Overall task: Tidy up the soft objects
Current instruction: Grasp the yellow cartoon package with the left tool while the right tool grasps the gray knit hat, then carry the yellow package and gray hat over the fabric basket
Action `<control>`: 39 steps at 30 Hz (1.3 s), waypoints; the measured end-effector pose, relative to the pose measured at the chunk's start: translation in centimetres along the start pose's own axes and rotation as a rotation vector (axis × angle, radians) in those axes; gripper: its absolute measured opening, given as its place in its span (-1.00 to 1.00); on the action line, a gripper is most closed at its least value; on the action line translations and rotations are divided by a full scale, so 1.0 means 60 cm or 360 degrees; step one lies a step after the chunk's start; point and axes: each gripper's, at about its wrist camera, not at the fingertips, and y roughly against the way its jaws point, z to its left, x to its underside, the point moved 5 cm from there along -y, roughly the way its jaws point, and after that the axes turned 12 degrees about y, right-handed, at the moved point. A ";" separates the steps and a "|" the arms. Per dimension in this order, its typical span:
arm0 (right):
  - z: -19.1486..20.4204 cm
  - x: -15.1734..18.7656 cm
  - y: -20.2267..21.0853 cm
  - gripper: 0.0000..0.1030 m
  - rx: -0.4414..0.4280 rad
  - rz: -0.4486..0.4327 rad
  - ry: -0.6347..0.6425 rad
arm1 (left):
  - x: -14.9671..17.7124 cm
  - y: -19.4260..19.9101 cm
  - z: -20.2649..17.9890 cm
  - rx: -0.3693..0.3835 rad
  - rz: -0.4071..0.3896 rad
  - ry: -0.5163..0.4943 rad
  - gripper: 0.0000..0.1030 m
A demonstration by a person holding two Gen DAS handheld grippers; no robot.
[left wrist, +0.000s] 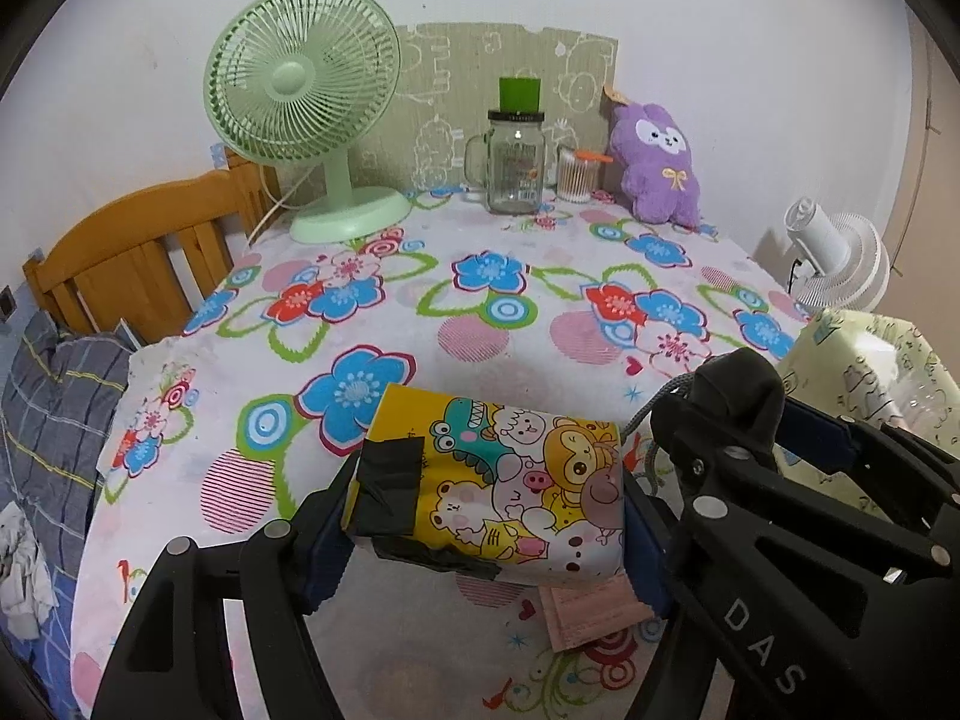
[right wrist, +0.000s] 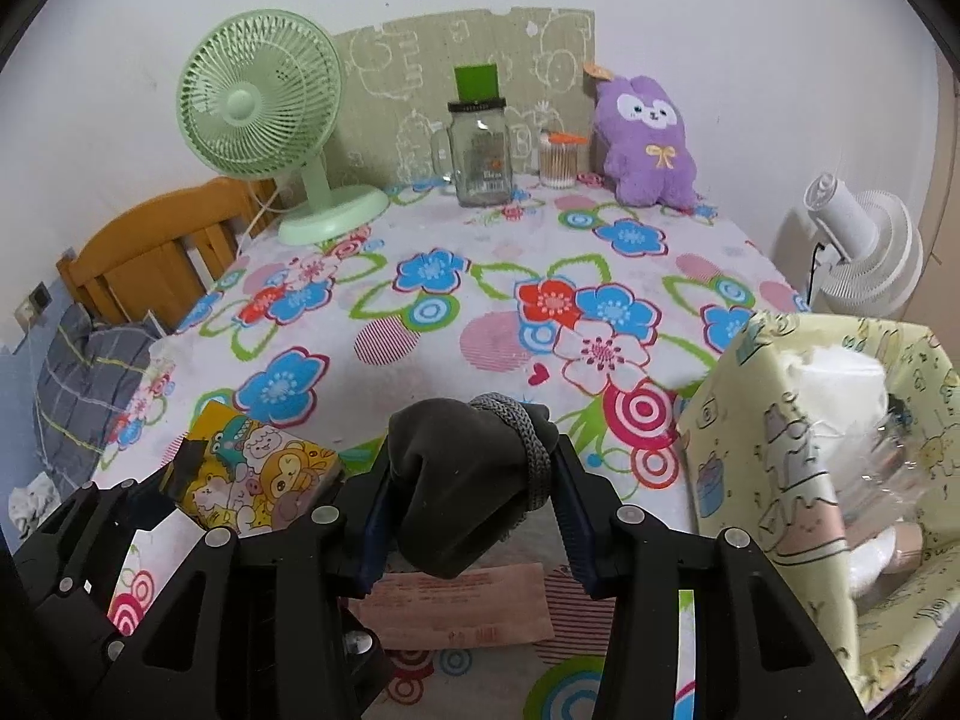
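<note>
Bedroom: wooden bed frame [left wrist: 129, 252], bedding [left wrist: 54, 414]

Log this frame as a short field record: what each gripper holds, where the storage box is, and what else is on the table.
left gripper: shut on cartoon tissue pack
right gripper: shut on dark grey cloth bundle
storage box: right table edge, open, white items inside
under grippers: pink packet flat on tablecloth
back of table: green fan, glass jar, purple plush

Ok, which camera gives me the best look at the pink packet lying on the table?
The right wrist view: the pink packet shows most of its printed face below the right gripper. In the left wrist view only a corner shows, under the cartoon tissue pack.
</note>
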 end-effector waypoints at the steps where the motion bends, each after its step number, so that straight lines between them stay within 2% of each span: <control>1: 0.000 -0.001 0.005 -0.04 0.0001 -0.0008 0.0001 | -0.001 0.005 -0.001 0.0001 -0.0008 0.0001 0.48; 39: -0.006 -0.027 0.207 -0.04 -0.0008 -0.0288 0.0092 | -0.019 0.184 -0.047 0.0034 -0.0287 0.0004 0.48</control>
